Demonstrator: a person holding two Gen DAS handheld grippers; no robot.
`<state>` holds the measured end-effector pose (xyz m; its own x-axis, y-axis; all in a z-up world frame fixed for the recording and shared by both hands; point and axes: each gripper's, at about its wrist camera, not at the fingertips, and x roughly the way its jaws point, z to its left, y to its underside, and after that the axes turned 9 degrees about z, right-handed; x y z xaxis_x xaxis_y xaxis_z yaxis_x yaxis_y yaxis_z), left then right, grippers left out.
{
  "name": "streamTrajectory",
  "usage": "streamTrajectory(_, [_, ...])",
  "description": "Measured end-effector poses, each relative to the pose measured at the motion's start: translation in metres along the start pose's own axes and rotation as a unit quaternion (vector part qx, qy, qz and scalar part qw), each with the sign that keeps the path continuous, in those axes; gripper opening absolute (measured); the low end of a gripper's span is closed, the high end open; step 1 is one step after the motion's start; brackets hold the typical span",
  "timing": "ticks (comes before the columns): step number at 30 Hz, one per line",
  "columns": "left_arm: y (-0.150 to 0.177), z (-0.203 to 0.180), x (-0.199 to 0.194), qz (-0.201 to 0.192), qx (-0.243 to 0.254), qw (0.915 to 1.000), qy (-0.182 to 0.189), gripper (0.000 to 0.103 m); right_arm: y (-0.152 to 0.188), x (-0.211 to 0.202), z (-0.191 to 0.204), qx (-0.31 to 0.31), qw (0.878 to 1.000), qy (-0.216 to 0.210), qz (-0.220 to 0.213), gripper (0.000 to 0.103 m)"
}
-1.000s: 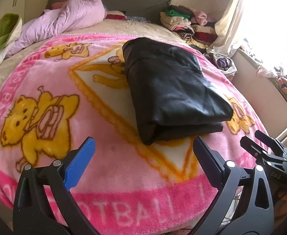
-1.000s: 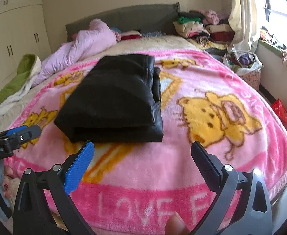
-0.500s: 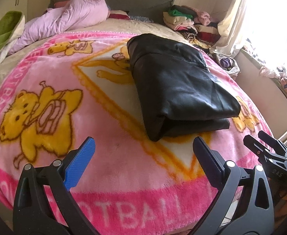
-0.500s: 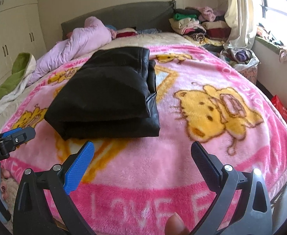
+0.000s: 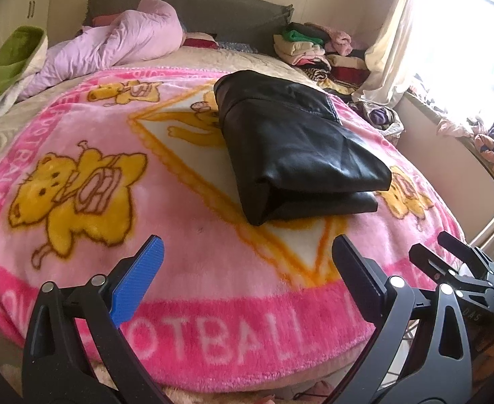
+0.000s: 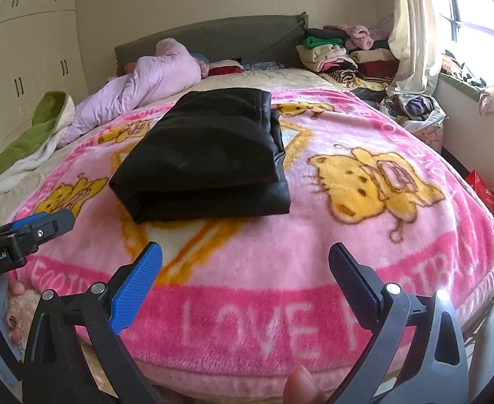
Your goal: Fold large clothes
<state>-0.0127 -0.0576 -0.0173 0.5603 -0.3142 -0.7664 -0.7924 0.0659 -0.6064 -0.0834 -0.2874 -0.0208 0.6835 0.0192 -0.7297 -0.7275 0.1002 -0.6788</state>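
Both claws, left [image 5: 247, 266] and right [image 6: 245, 266], gape wide and empty; the folded black jacket [image 6: 206, 155] at 12 o'clock looks heavy, slick, floppy, so I'd pinch its thick near fold.

Black plastic tongs [image 5: 247, 262] w/ silver screws, one blue ribbed pad, "GenRobot.AI" marking.

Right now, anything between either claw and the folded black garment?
Nothing visible. Only bare pink blanket lies between the open left claw and the folded black garment, and likewise ahead of the open right claw.
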Motion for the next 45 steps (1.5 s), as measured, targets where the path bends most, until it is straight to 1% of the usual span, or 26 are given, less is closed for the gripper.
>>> streamTrajectory(12, [0.0067, -0.0001, -0.0042, 0.004, 0.0, 0.9999, -0.012, 0.094, 0.003, -0.0024, -0.0011, 0.004, 1.0, -0.002, 0.003, 0.099])
streamTrajectory(23, [0.0066, -0.0008, -0.006, -0.001, 0.001, 0.9998, -0.019, 0.094, 0.0028, -0.0045, -0.0049, 0.006, 1.0, -0.003, 0.004, 0.099])
streamTrajectory(26, [0.0067, -0.0013, -0.0063, 0.001, 0.005, 0.9996, -0.029, 0.094, 0.0027, -0.0044, -0.0048, 0.006, 1.0, -0.003, 0.005, 0.099])
streamTrajectory(34, [0.0063, -0.0009, -0.0065, 0.002, 0.005, 0.9992, -0.04, 0.094, 0.0025, -0.0047, -0.0056, 0.006, 1.0, -0.004, 0.006, 0.099])
streamTrajectory(45, [0.0073, -0.0018, -0.0053, 0.005, 0.005, 0.9987, -0.05, 0.094, 0.0027, -0.0048, -0.0053, 0.006, 1.0, -0.002, 0.006, 0.099])
